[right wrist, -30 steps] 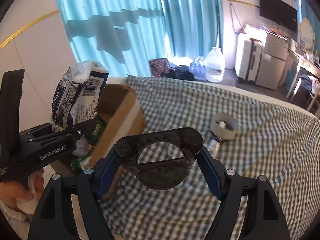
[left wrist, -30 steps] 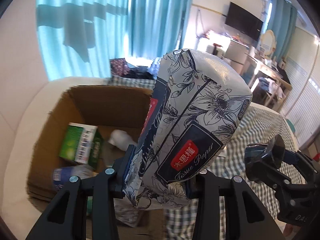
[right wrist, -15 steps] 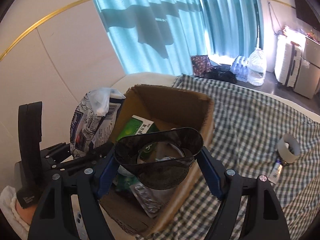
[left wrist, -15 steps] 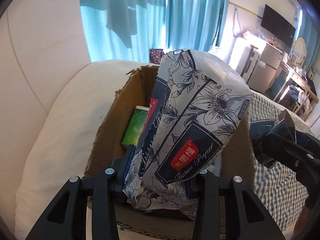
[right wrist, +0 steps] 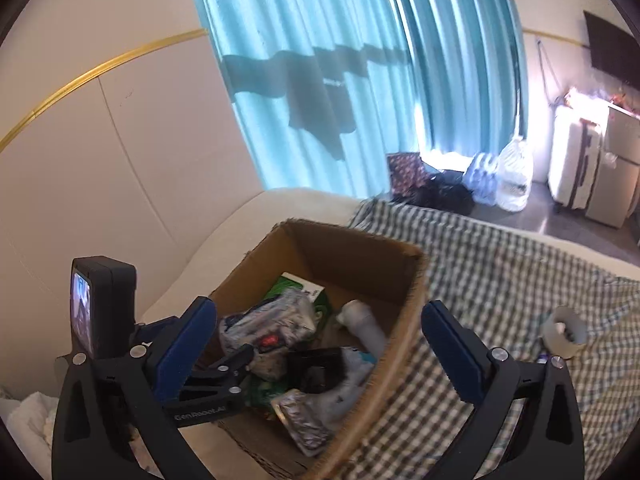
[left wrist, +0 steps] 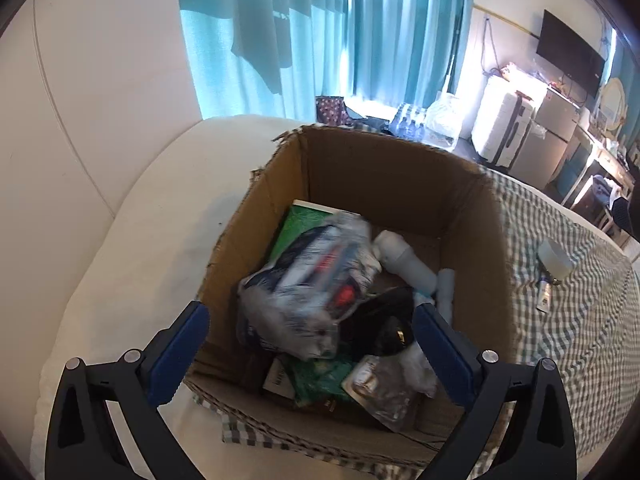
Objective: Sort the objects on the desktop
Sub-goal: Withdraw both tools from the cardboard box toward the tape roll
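now both grippers' jaws are opening, empty, above crinkly tissue pack point(left wrist: 308, 292) in cardboard box point(left wrist: 392, 176)

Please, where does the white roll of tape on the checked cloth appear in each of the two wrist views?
Left wrist view: roll of tape at the right edge, beyond the cardboard box.
Right wrist view: roll of tape at lower right, right of the cardboard box.
Shared landmark: the cardboard box.

We read "GenRobot.AI" on the left gripper's point(right wrist: 240, 360) black arm; pkg labels in box point(right wrist: 404, 320) too blurred.
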Available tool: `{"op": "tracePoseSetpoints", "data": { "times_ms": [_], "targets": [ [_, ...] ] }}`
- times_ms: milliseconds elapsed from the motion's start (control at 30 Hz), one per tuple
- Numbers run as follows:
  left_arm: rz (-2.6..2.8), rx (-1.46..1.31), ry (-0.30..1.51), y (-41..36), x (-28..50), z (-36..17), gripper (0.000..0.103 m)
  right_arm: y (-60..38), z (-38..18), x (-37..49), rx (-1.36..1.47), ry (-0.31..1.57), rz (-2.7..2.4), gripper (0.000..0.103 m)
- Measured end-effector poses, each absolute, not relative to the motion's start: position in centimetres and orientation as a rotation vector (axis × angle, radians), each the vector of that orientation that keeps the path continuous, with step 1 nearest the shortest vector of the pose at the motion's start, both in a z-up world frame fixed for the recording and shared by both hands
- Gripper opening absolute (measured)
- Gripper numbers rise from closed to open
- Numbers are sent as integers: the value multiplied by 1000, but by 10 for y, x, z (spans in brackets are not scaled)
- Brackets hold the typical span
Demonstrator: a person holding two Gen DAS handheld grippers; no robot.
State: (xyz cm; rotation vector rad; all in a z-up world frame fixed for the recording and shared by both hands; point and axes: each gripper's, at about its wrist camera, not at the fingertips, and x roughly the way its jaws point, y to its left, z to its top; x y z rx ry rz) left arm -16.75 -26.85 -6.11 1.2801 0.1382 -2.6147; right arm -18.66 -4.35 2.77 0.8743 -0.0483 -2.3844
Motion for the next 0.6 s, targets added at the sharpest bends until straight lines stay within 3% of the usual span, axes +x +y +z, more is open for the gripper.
{"op": "tracePoseSetpoints", "data": {
  "times_ms": [267,600],
  "targets": [
    [-2744,1241,25,-192,-155,-19,103,18,49,-156,849,-54,-2542,103],
    [-2869,1129,17,-112,-117,21,103,105,72,-97,813,-19,-2680,103]
  ]
}}
